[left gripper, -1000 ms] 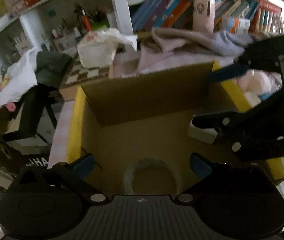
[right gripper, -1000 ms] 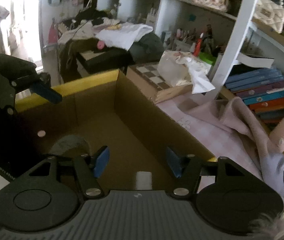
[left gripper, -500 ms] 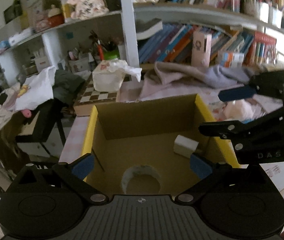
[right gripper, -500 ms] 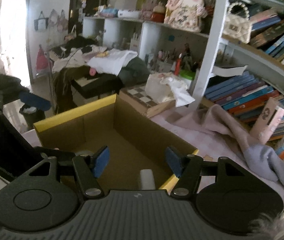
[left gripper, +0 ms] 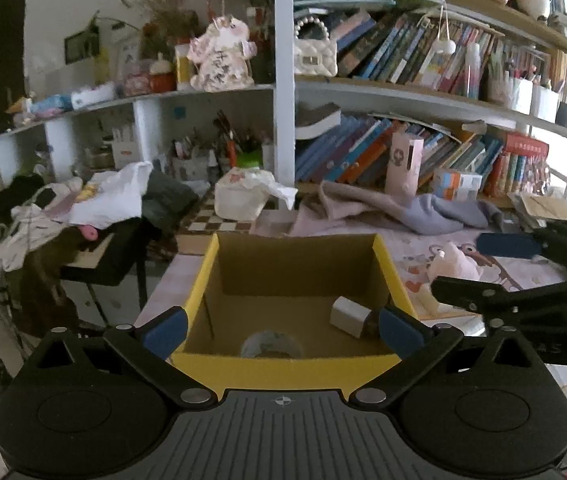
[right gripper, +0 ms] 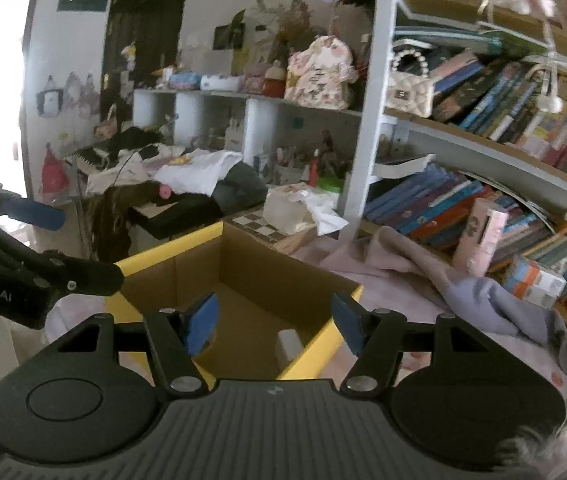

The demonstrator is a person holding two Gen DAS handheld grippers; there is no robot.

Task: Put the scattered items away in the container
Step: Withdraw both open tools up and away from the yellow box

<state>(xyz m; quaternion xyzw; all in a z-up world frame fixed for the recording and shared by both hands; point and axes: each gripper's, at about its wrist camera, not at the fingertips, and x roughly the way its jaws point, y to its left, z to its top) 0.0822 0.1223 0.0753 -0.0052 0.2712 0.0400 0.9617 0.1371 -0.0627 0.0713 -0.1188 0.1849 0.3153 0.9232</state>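
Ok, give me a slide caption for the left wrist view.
Open left gripper above a yellow-rimmed cardboard box holding a tape roll and small white box.

Near wall of the cardboard box (left gripper: 283,372) is hiding part of the tape roll (left gripper: 270,345) inside. Left hand-held gripper (left gripper: 281,330) pad is covering one end of the small white box (left gripper: 346,314). In the right wrist view, that box (right gripper: 289,346) is partly hiding behind the yellow rim. Right hand-held gripper (left gripper: 523,272) is getting cut off by the frame edge. Book titles on the shelf (right gripper: 483,148) are blurring, unreadable.
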